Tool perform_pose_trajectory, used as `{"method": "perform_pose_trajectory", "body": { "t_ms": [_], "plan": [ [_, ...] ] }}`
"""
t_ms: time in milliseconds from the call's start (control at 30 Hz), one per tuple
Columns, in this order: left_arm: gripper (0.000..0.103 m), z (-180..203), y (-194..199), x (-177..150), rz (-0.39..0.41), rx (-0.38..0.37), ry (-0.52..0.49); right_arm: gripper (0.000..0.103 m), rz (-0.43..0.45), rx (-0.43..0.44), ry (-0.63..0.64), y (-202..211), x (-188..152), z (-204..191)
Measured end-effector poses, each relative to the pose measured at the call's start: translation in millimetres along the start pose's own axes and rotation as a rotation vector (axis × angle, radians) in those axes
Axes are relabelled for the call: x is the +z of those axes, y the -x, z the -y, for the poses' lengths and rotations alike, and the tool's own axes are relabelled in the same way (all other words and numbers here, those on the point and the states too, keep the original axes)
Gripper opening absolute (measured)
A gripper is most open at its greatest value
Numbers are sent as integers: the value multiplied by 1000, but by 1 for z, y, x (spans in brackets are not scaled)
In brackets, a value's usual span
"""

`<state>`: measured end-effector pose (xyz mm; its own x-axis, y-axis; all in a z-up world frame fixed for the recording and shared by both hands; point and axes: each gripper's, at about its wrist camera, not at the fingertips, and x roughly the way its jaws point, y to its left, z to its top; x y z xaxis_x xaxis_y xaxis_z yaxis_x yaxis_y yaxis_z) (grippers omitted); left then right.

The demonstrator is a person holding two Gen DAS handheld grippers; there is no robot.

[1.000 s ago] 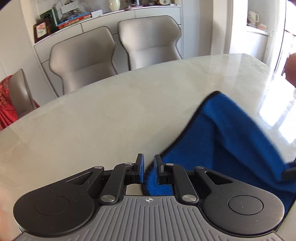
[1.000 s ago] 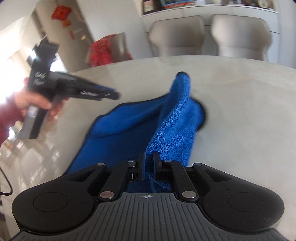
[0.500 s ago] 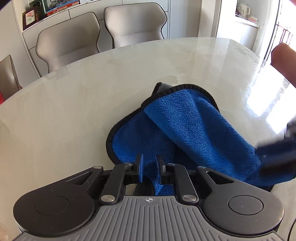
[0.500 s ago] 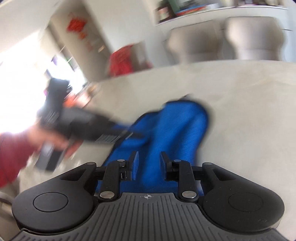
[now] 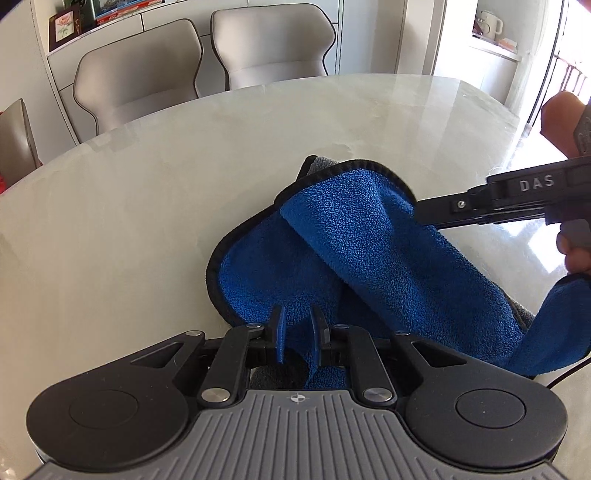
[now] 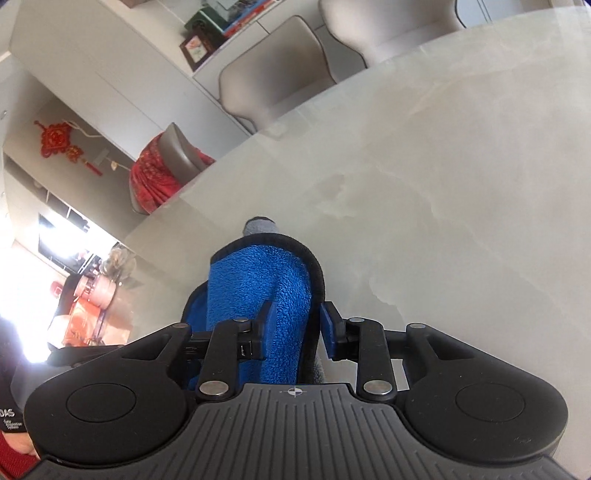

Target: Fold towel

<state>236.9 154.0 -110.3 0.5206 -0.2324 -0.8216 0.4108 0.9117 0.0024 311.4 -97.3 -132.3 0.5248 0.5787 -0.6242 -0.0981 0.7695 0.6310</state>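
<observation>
Pale marble covers the wide rounded table (image 5: 184,184), which fills most of both views, glossy and lit from a bright doorway on the right of the left wrist view. At the far left edge of that view a grey chair (image 5: 14,140) shows a strip of red cloth. Next come two more grey chairs (image 5: 140,74) side by side against a white cabinet, whose top carries a framed picture (image 5: 64,26) and some books.

Low in the middle of the left wrist view, the left gripper (image 5: 297,332) has a fold of the blue towel (image 5: 369,240) between its fingers. They stand only slightly apart, and the right finger lies against the cloth, while a thin gap shows beside the left one, so I cannot tell whether the cloth is truly pinched. The towel lies on the table just ahead of it, black-edged and grey on its underside, with one flap turned over the rest and running off to the right.

Further right, the right gripper (image 5: 424,212) reaches in from the side, its tip at the edge of the folded flap, with the person's hand (image 5: 565,125) on its handle.

From the right wrist view, the right gripper (image 6: 297,325) has its fingers parted around the blue flap (image 6: 258,295). The right finger stands clear of the cloth, so the flap sits loosely between them. A red ornament (image 6: 59,142) hangs on the wall at the left.
</observation>
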Motion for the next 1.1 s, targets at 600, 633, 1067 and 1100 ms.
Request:
{"method": "perform_pose_trajectory", "body": {
  "t_ms": [600,633,1067,1100],
  "plan": [
    [21,-2,-3,6,-10,11,12,15,54,-9,68,12,-11,-4],
    [21,-2,-3,7,-12,12,10,15,68,-29,91,18,-8,-5],
    [22,1,-10,27,-16,31,-43,16,148,-396,386,59,35,6],
    [22,1,-11,29,-16,33,-44,16,143,-418,398,57,37,9]
  ]
}}
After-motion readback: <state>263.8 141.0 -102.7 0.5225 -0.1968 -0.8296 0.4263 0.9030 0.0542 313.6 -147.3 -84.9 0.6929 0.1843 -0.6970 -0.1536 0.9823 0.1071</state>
